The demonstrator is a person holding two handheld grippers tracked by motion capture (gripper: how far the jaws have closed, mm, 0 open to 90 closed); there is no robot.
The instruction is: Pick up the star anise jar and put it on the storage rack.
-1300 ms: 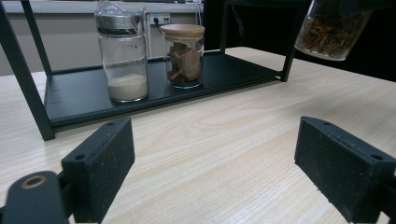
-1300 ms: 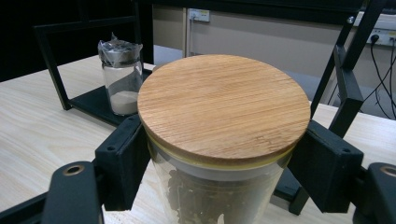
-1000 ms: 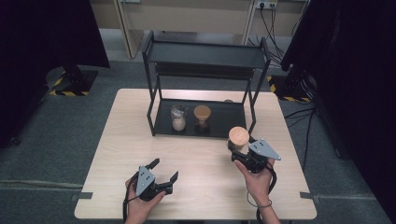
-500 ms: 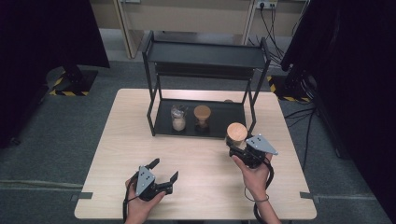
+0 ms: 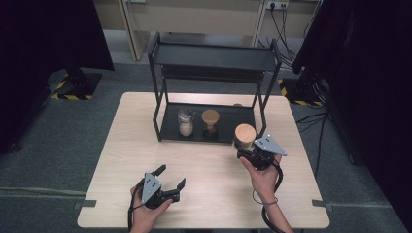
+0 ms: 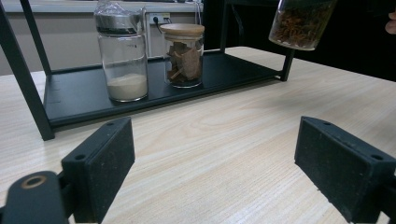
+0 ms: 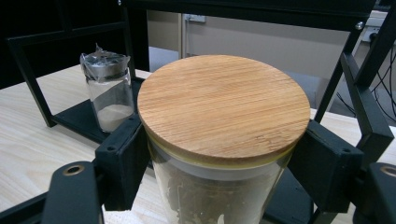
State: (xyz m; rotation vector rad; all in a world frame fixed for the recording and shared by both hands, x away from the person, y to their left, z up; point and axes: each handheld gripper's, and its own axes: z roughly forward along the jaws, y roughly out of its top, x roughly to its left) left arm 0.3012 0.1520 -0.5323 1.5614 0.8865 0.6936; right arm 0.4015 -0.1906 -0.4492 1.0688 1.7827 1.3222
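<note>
The right hand-held gripper (image 5: 248, 154) pinches a round glass jar with a bamboo lid (image 7: 223, 106), lifted above the pale wooden counter (image 5: 214, 165) beside the black metal rack (image 5: 214, 57). The left hand-held gripper (image 5: 170, 178) sits spread near the counter's front edge.

I see a clear glass jar (image 7: 210, 196) with a smooth bamboo-wood lid (image 7: 224, 105), a matt black metal rack (image 5: 214, 58), and a pale wood-grain table (image 5: 136, 141).
</note>
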